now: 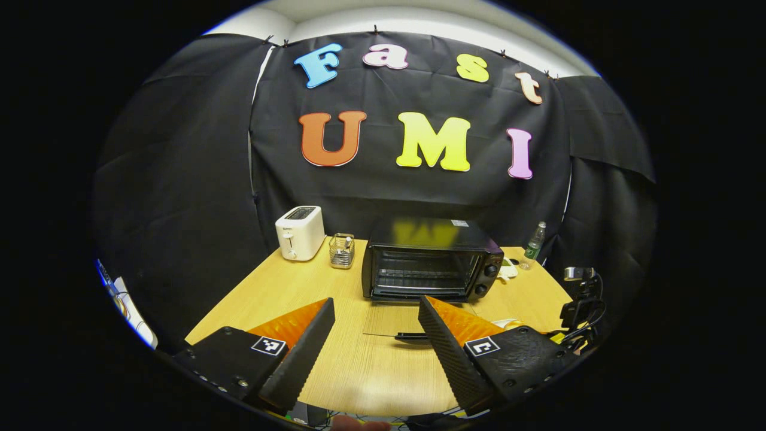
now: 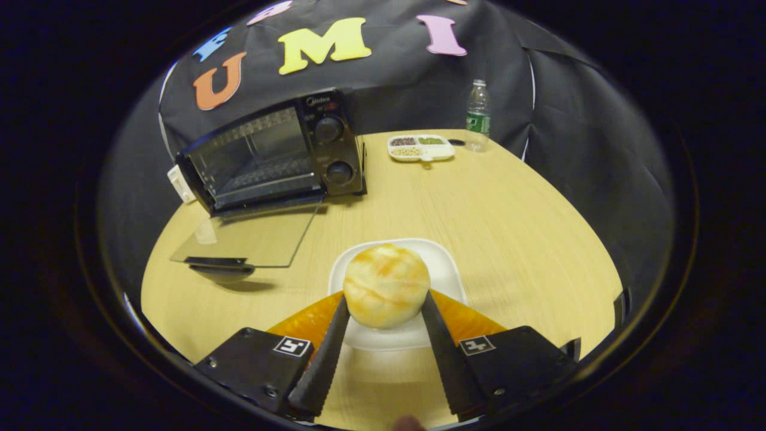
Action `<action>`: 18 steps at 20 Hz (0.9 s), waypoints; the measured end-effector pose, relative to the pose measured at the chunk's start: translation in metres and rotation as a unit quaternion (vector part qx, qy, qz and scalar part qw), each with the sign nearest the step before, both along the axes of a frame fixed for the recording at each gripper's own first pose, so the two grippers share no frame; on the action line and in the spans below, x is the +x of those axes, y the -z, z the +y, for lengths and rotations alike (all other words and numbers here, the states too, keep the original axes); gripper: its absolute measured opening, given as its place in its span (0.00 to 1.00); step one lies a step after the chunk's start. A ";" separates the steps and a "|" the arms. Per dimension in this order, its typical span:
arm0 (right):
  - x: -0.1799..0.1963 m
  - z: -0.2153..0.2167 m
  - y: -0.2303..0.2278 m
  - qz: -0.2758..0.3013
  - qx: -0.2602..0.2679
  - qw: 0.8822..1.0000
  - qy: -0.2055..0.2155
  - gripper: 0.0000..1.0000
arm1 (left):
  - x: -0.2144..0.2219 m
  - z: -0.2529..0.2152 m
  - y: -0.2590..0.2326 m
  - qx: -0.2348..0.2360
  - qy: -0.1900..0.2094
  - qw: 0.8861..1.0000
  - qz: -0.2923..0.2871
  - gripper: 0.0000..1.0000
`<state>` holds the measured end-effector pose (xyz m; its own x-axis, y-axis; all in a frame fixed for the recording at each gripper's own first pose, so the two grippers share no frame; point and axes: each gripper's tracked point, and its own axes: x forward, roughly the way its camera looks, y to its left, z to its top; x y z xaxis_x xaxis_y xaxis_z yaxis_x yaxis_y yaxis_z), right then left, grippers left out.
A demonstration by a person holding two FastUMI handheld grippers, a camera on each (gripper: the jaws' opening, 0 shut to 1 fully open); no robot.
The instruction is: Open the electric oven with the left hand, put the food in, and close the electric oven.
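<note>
Left gripper view: left tongs (image 1: 376, 311) hang wide apart w/ nothing between them, above the wooden desk (image 1: 365, 371), facing the electric oven (image 1: 432, 258). Oven stands near the desk's far edge, against the booth wall. Its glass door (image 1: 392, 320) is swung fully down and lies flat on the desk in front of the open cavity, handle toward the camera; a wire rack shows inside. Two knobs sit on the oven's right panel. Left of the oven: a white toaster (image 1: 300, 232), and a small wire holder (image 1: 342, 249) between toaster and oven. Right of it: a plastic bottle (image 1: 533, 245) at the desk's back corner.

Right gripper view: right tongs (image 2: 383, 307) are closed on the bread roll (image 2: 386, 285), one finger pressed to each side. Roll sits over a white plate (image 2: 446, 272) on the desk; can't tell if it touches the plate or is just off it. Plate is near the desk's front, well apart from the oven, which shows up-left w/ door down. A divided tray (image 2: 421, 148) w/ small dry foods sits right of the oven, bottle just beside it.
</note>
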<state>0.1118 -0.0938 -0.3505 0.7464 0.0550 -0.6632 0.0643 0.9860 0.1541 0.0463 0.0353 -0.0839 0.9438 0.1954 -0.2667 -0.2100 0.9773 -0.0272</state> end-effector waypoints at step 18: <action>0.115 0.185 -0.078 -0.070 0.207 0.975 0.032 0.70 | -0.048 0.061 -0.001 -0.006 -0.035 0.999 0.015 0.93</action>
<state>0.2263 0.0911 -0.2723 0.8389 0.2476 -0.4847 0.0724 0.8318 0.5503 -0.0012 0.0960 -0.0834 0.9199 0.2562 -0.2969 -0.2778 0.9601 -0.0325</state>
